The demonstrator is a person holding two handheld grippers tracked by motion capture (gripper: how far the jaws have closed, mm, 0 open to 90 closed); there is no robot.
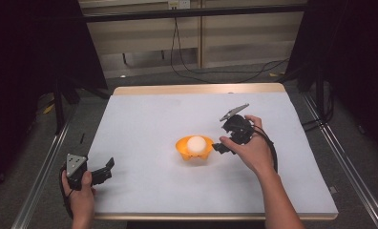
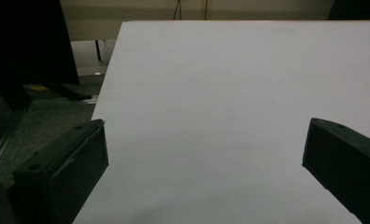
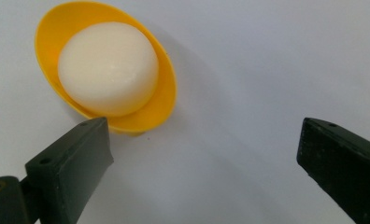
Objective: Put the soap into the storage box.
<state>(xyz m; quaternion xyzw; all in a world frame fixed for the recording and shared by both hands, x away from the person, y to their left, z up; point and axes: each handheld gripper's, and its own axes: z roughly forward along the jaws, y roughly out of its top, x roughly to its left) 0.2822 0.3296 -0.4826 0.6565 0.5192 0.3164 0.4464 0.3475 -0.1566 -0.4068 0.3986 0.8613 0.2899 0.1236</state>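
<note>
The white ball sits in the yellow bowl in the middle of the counter. The right claw is wide open and empty, just beside the bowl. A bump could tip it. The left claw, lower left, is open too.

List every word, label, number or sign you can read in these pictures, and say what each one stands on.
None can be read.
Yellow bowl: plain, no print.
White round block in it: plain.
White table top: blank.
Left claw and right claw: black jaws, no marking.
Small pale box on the far wall: too small and blurred to tell whether it carries any text.
</note>
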